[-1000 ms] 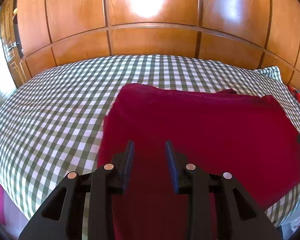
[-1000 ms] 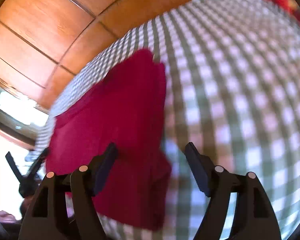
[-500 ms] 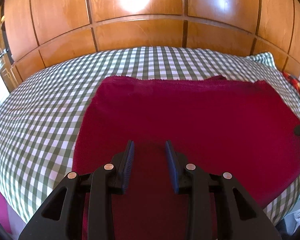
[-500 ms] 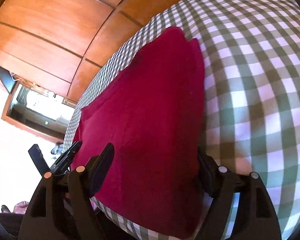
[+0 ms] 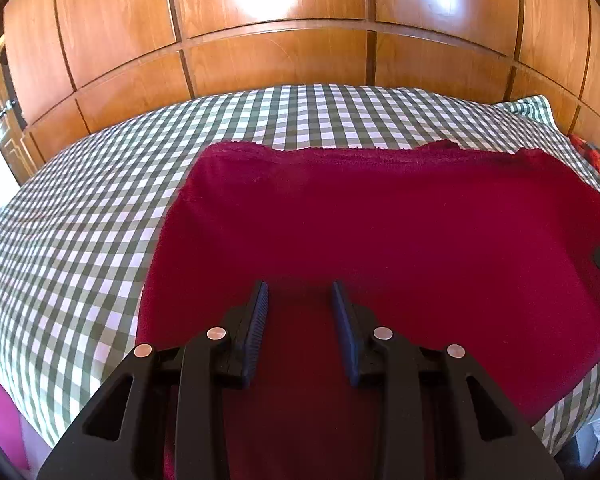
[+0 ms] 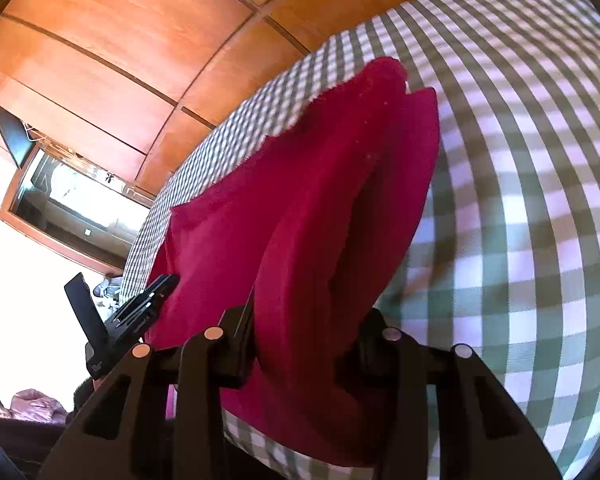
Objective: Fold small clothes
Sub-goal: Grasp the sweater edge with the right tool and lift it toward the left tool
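A dark red cloth (image 5: 380, 220) lies spread flat on the green-and-white checked bed cover (image 5: 80, 220). My left gripper (image 5: 299, 286) hovers over the cloth's near left part, fingers apart, with only flat cloth showing in the gap. In the right wrist view the cloth's (image 6: 320, 184) near edge is bunched into a raised fold between the fingers of my right gripper (image 6: 312, 312). Its jaws are closing and the pads press the fold from both sides. The right pad is hidden behind the fabric. The left gripper (image 6: 140, 312) shows at the cloth's far side.
Wooden wardrobe panels (image 5: 280, 12) rise behind the bed. A checked pillow (image 5: 532, 108) and a red plaid item (image 5: 596, 156) lie at the far right. A bright window (image 6: 72, 204) shows beyond the bed's left end. The checked cover (image 6: 520, 200) stretches to the right of the cloth.
My right gripper moved in over the cloth's edge and its jaws narrowed, gathering the fabric into a fold. In the left wrist view the cloth slid to the left, then partly back; the jaw gap stayed the same.
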